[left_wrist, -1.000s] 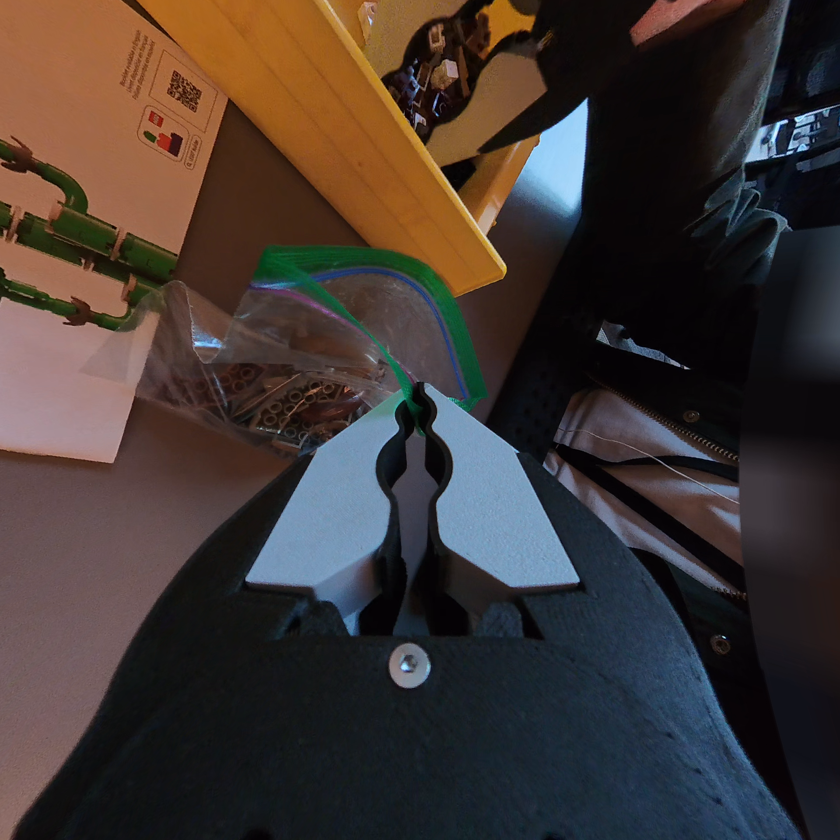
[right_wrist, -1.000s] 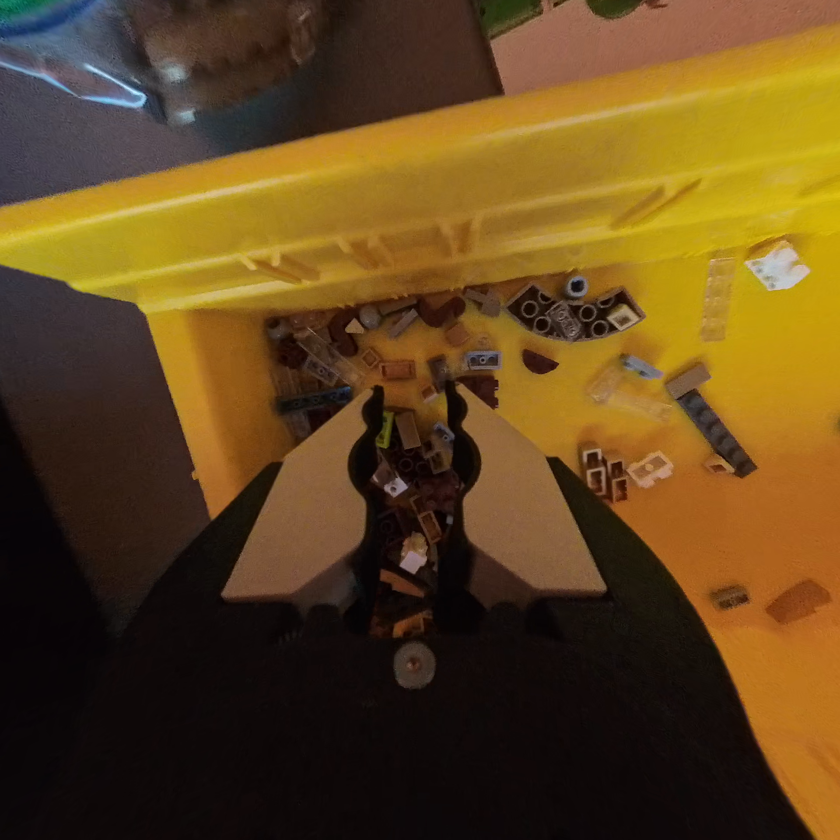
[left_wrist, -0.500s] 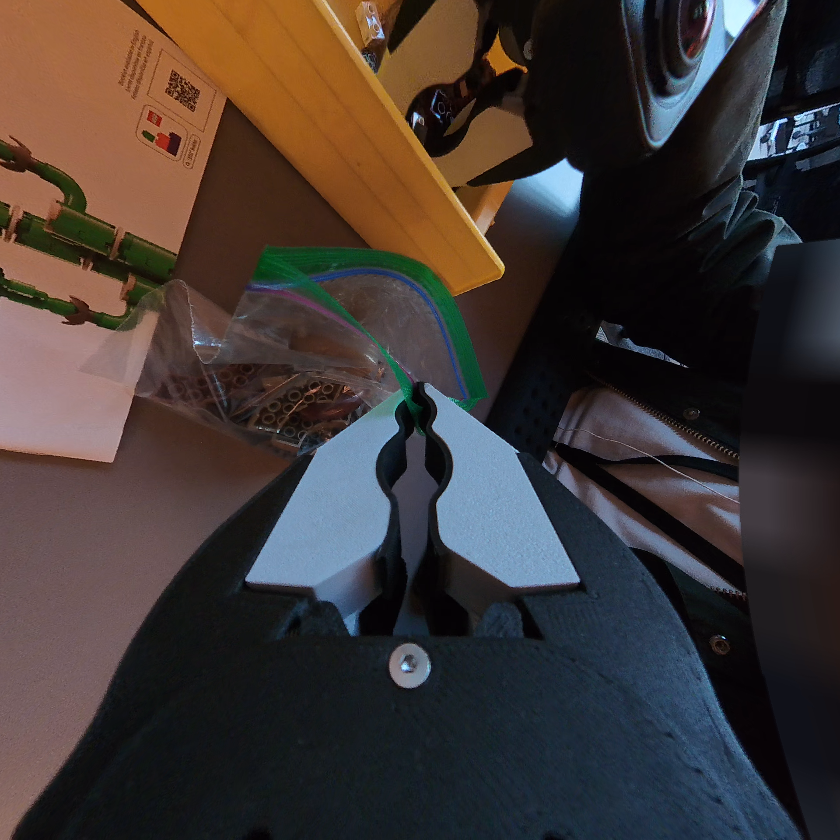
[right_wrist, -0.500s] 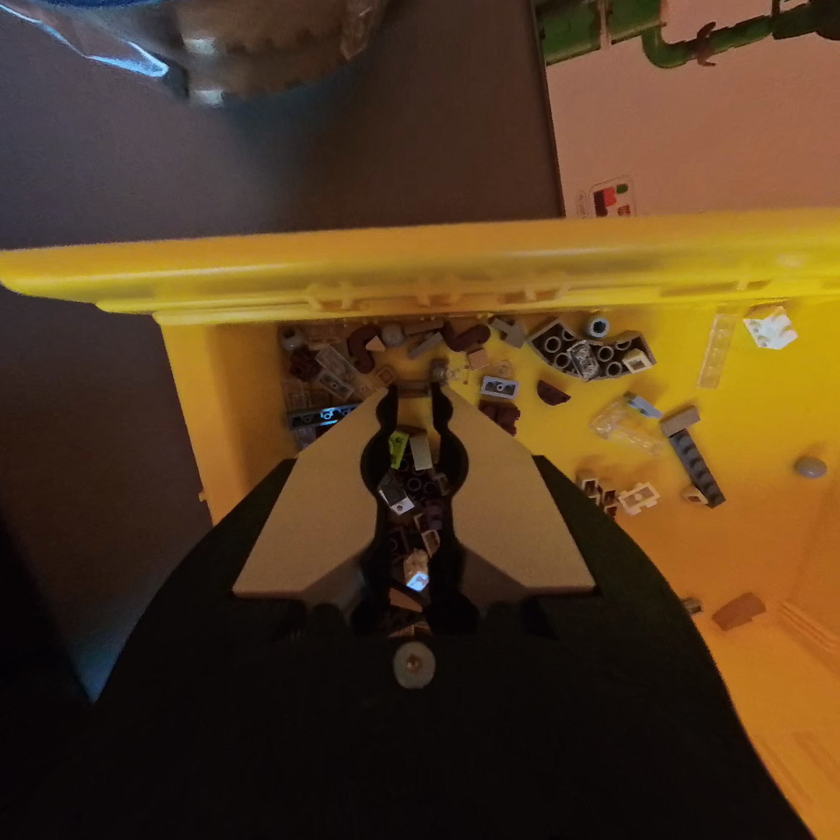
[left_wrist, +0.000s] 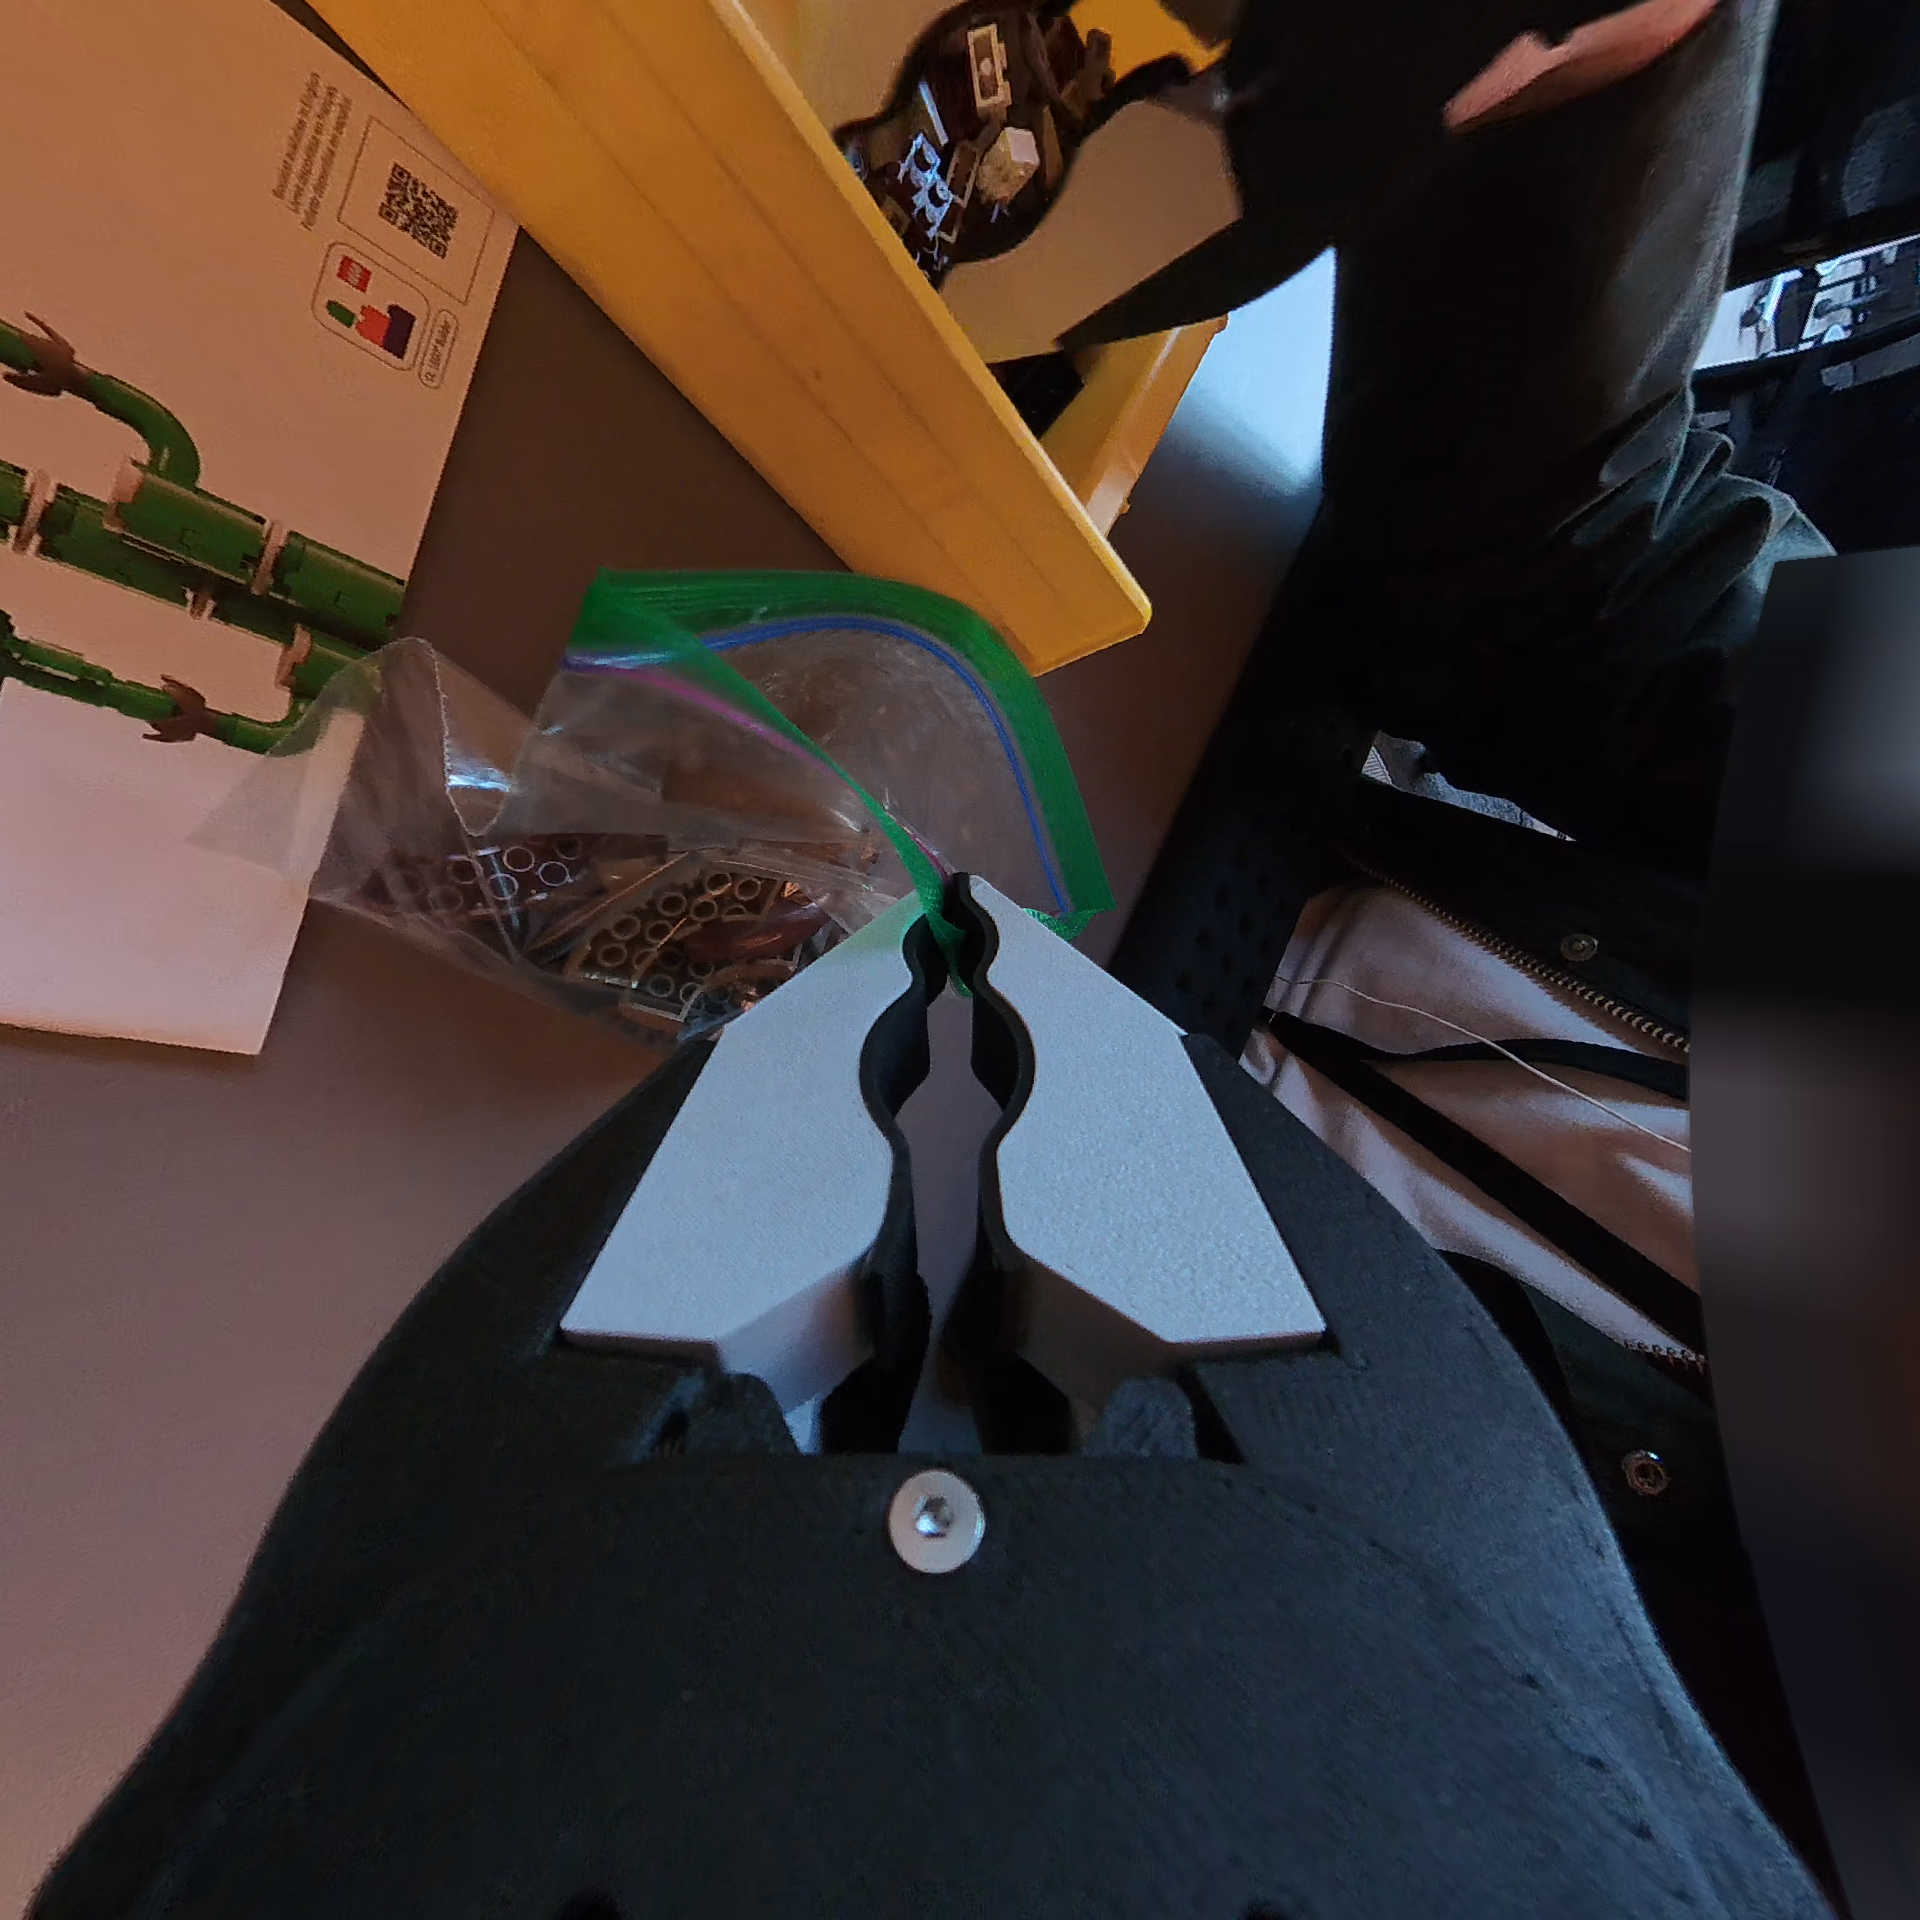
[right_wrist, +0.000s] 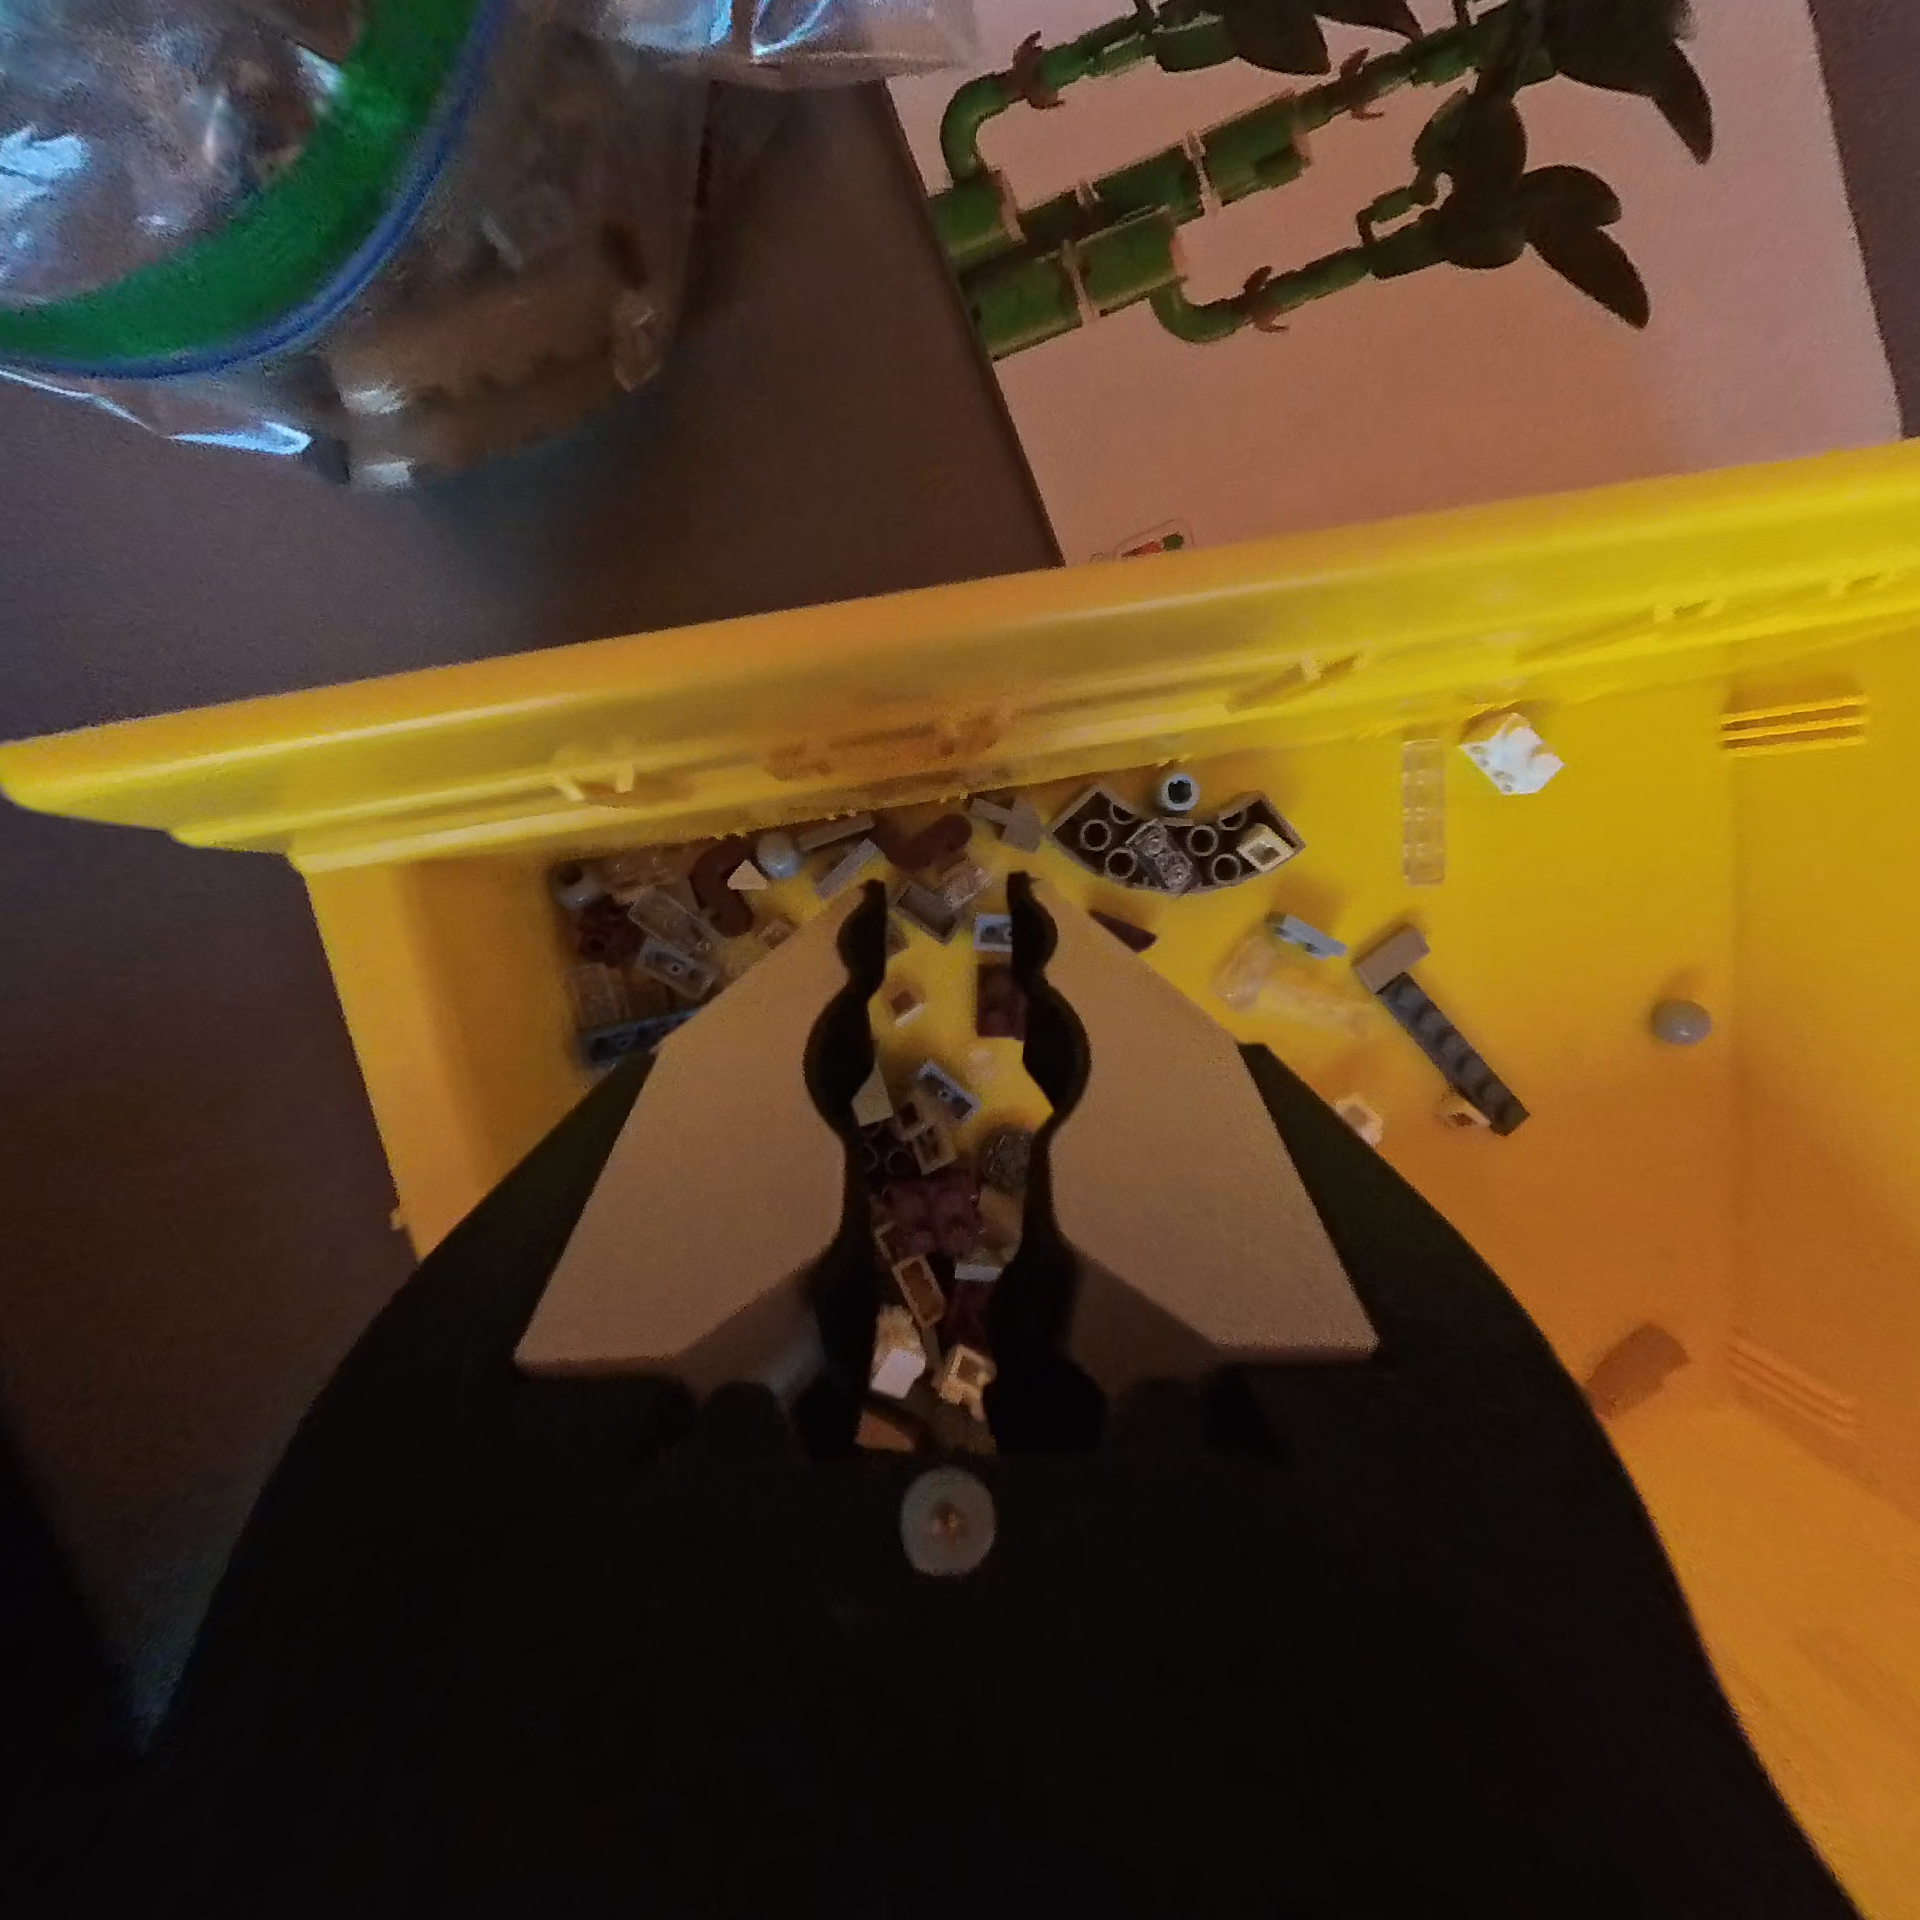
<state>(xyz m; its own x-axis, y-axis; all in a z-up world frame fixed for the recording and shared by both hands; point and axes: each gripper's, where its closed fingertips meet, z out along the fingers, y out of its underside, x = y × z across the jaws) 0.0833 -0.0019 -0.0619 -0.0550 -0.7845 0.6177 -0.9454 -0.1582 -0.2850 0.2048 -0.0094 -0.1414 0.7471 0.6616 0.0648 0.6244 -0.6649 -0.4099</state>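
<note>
My left gripper (left_wrist: 961, 920) is shut on the green zip edge of a clear plastic bag (left_wrist: 665, 831). The bag lies on the brown table with dark and grey bricks inside, and its mouth gapes open. My right gripper (right_wrist: 945, 899) is open and empty, hovering inside a yellow bin (right_wrist: 1039, 665) near its far wall. Several loose small bricks (right_wrist: 1174, 842) lie on the bin floor below and between the fingers. The right gripper also shows in the left wrist view (left_wrist: 1091, 208), over the bin (left_wrist: 790, 343). The bag shows blurred in the right wrist view (right_wrist: 260, 229).
A white instruction booklet (left_wrist: 187, 436) with a green plant picture lies on the table beside the bag and behind the bin (right_wrist: 1455, 343). A person's dark sleeve (left_wrist: 1507, 312) and light clothing (left_wrist: 1455, 1091) are past the table edge on the right.
The right gripper has drawn back and up from the bin's far wall, so more of the table, bag and booklet shows. The left gripper keeps its hold on the bag and has barely moved.
</note>
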